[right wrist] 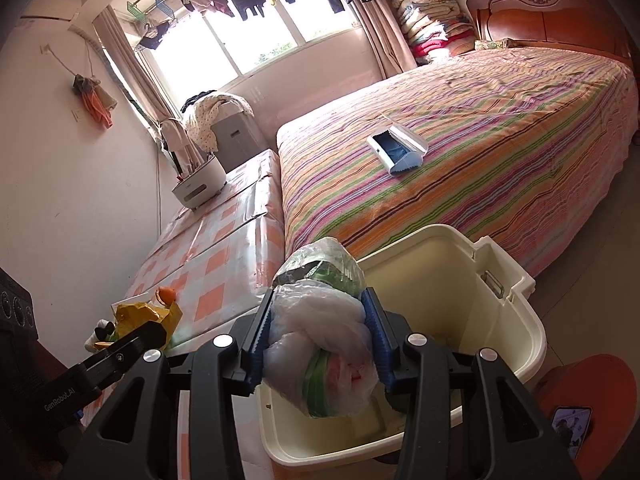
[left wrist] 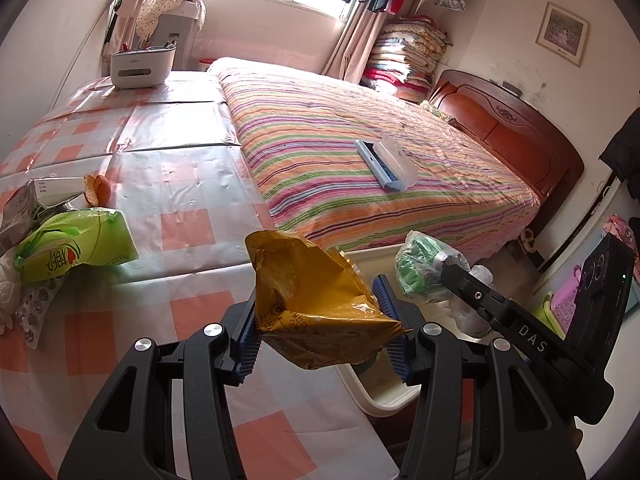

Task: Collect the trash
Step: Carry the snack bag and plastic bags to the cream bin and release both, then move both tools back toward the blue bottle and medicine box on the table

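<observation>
My left gripper [left wrist: 320, 332] is shut on a crumpled yellow wrapper [left wrist: 316, 304] at the table's right edge, next to the cream trash bin [left wrist: 362, 390]. My right gripper [right wrist: 320, 340] is shut on a bundle of clear and green plastic bags [right wrist: 324, 344] and holds it over the open bin [right wrist: 500, 320]. The bundle also shows in the left wrist view [left wrist: 424, 272]. The yellow wrapper shows at the left of the right wrist view [right wrist: 148, 316]. On the table lie a green tissue pack [left wrist: 76, 248], an orange peel [left wrist: 97, 191] and a small carton [left wrist: 36, 200].
The checkered table [left wrist: 168, 152] abuts a striped bed [left wrist: 380, 160] with a white and blue case [left wrist: 386, 162] on it. A white utensil holder [left wrist: 138, 66] stands at the table's far end. An orange stool [right wrist: 588, 392] with a phone [right wrist: 570, 428] stands right of the bin.
</observation>
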Demonstrator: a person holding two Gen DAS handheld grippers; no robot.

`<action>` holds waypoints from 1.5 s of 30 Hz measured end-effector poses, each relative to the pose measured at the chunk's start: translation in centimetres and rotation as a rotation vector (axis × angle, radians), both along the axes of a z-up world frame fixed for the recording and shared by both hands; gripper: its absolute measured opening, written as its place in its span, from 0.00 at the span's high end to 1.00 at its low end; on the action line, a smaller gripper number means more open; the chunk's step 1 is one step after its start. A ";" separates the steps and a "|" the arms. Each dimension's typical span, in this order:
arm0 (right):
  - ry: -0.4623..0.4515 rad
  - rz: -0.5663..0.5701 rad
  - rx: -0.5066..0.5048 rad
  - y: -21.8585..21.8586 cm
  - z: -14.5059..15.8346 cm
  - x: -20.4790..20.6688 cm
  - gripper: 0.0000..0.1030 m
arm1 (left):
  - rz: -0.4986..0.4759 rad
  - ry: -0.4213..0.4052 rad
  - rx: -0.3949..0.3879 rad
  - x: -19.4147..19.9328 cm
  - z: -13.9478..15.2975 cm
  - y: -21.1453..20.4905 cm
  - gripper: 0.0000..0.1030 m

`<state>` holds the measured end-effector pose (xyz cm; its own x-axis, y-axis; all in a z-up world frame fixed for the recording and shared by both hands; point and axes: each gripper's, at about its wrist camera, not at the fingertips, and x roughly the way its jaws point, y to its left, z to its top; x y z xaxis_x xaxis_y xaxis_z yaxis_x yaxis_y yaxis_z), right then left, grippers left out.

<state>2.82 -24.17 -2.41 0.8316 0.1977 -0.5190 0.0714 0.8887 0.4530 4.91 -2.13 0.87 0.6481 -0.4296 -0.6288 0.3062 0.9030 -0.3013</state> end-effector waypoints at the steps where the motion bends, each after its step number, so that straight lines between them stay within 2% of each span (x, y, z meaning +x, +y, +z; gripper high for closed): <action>1: -0.004 -0.006 0.003 -0.1 0.1 -0.1 0.54 | -0.005 0.003 0.000 0.1 -0.1 -0.2 0.51; 4: -0.026 -0.026 0.009 -0.5 0.4 -0.4 0.45 | -0.020 0.008 0.005 0.2 -0.3 -0.9 0.51; 18: -0.163 -0.171 0.100 -3.7 1.9 -2.7 0.45 | -0.135 0.047 0.009 0.7 -1.6 -5.4 0.50; 29: -0.166 -0.187 0.115 -4.0 1.9 -2.8 0.45 | -0.192 0.075 0.026 1.1 -2.7 -7.7 0.48; 31: -0.169 -0.190 0.111 -4.0 1.8 -2.9 0.45 | -0.193 0.070 0.040 1.0 -2.7 -8.0 0.40; 32: -0.170 -0.191 0.113 -4.0 1.8 -2.9 0.45 | -0.190 0.067 0.044 1.0 -2.7 -8.0 0.32; 34: -0.169 -0.190 0.112 -4.1 1.8 -2.9 0.45 | -0.181 0.056 0.049 1.0 -2.8 -8.0 0.28; 36: -0.167 -0.189 0.114 -4.1 1.8 -2.9 0.45 | -0.177 0.047 0.060 0.9 -2.7 -8.0 0.15; 45: -0.153 -0.163 0.104 -3.5 1.7 -2.4 0.45 | -0.050 -0.001 0.039 1.7 -1.4 -4.1 0.10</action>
<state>0.41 -27.65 -0.74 0.9241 0.1002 -0.3688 0.1340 0.8189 0.5581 6.61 -6.20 -0.48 0.6273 -0.4367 -0.6448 0.3518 0.8976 -0.2657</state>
